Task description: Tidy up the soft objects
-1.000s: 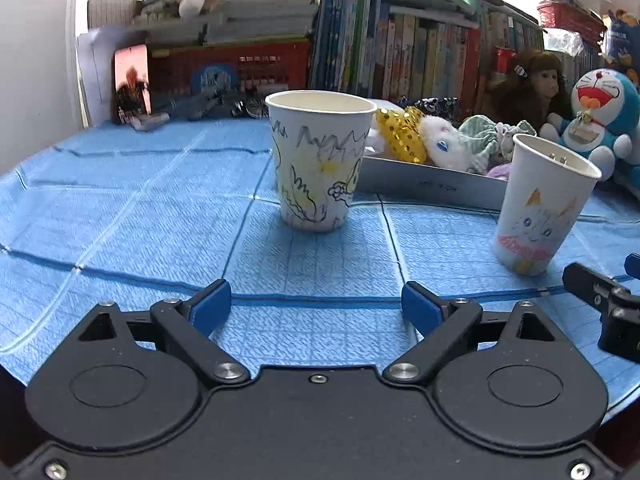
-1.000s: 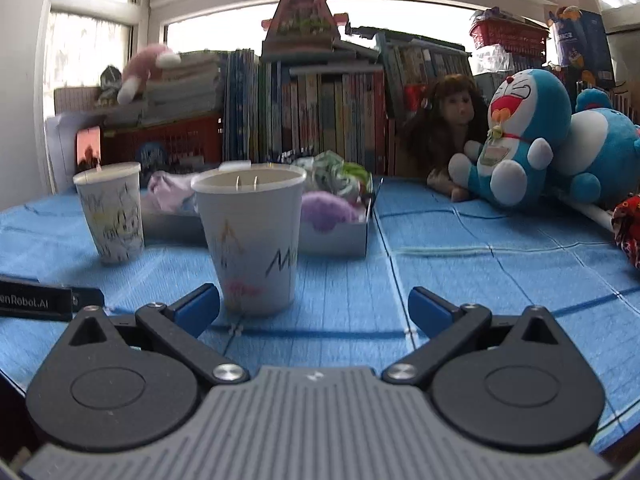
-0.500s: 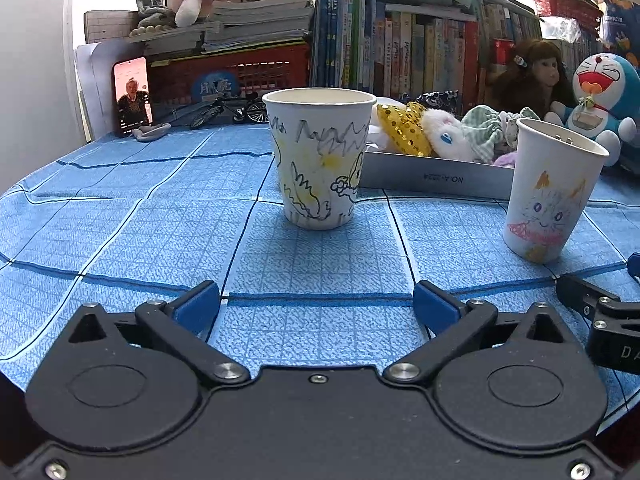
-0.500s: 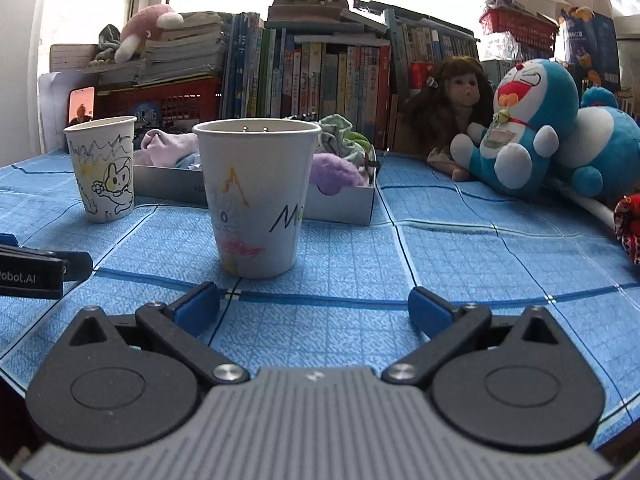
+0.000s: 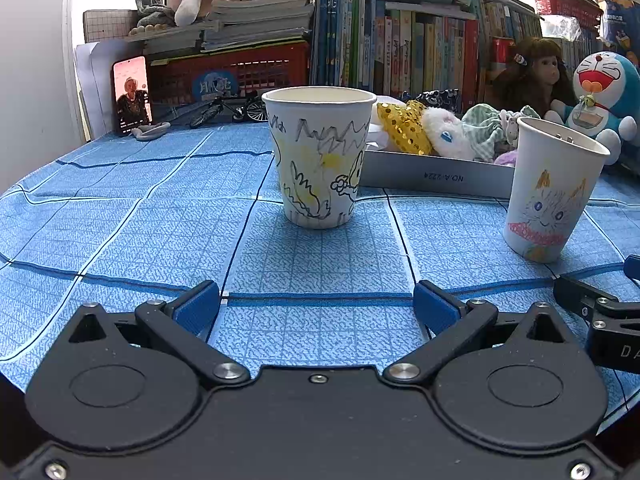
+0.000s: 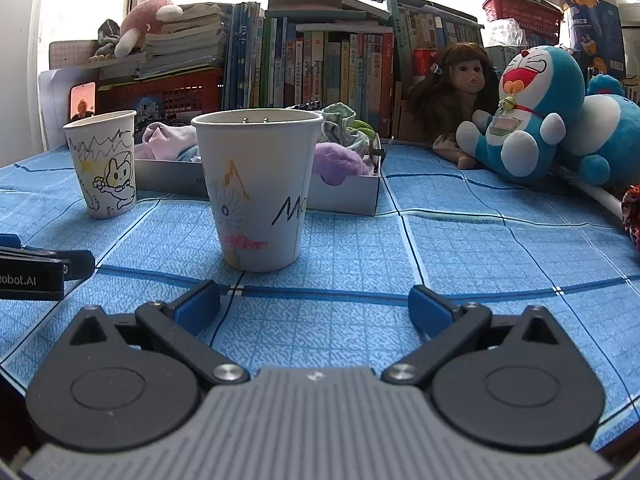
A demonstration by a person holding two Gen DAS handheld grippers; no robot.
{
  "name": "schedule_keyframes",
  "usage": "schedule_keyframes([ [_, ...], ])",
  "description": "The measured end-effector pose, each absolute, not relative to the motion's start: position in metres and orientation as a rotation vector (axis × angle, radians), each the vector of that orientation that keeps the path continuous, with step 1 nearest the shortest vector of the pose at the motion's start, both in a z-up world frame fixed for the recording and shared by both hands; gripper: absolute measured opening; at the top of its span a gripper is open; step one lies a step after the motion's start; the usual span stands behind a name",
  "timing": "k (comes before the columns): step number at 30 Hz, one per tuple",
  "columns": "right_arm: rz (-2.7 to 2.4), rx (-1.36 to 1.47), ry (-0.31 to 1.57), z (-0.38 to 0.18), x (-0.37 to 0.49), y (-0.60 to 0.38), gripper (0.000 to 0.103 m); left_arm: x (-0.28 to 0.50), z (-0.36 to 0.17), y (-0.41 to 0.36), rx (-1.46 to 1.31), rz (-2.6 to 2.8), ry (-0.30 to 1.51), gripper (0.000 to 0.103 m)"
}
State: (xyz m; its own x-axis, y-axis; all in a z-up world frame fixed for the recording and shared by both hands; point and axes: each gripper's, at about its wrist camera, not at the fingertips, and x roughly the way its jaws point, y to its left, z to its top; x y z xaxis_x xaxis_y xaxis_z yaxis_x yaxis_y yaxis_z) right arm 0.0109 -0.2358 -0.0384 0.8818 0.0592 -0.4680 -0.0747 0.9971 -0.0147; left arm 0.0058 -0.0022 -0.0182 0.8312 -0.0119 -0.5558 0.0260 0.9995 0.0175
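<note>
A grey shallow box [image 5: 436,176] behind two paper cups holds soft items: a gold sequin piece [image 5: 402,126], a white plush [image 5: 446,138], green cloth [image 5: 486,128] and a purple plush [image 6: 340,160]. The box also shows in the right wrist view [image 6: 344,196]. My left gripper [image 5: 316,306] is open and empty, low over the blue cloth, in front of the rabbit-drawing cup [image 5: 320,156]. My right gripper [image 6: 314,304] is open and empty, in front of the cat-drawing cup [image 6: 258,188], which also shows in the left wrist view [image 5: 550,188].
A doll [image 6: 452,96] and Doraemon plushes [image 6: 532,112] sit at the back right. Books [image 6: 312,68] and a red basket [image 5: 236,76] line the back. A phone [image 5: 131,94] leans at the back left. A red item [image 6: 632,216] lies at the right edge.
Both grippers have tilted and drawn back a little, so the cups and box sit slightly lower and farther in view. Both jaws stay open.
</note>
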Motion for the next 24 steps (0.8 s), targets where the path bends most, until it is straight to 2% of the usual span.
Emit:
schedule_keyframes([
  [24, 0.075, -0.032, 0.492, -0.0382, 0.0120, -0.2360, 0.103, 0.0058, -0.0185, -0.0025, 0.024, -0.018, 0.588, 0.103],
])
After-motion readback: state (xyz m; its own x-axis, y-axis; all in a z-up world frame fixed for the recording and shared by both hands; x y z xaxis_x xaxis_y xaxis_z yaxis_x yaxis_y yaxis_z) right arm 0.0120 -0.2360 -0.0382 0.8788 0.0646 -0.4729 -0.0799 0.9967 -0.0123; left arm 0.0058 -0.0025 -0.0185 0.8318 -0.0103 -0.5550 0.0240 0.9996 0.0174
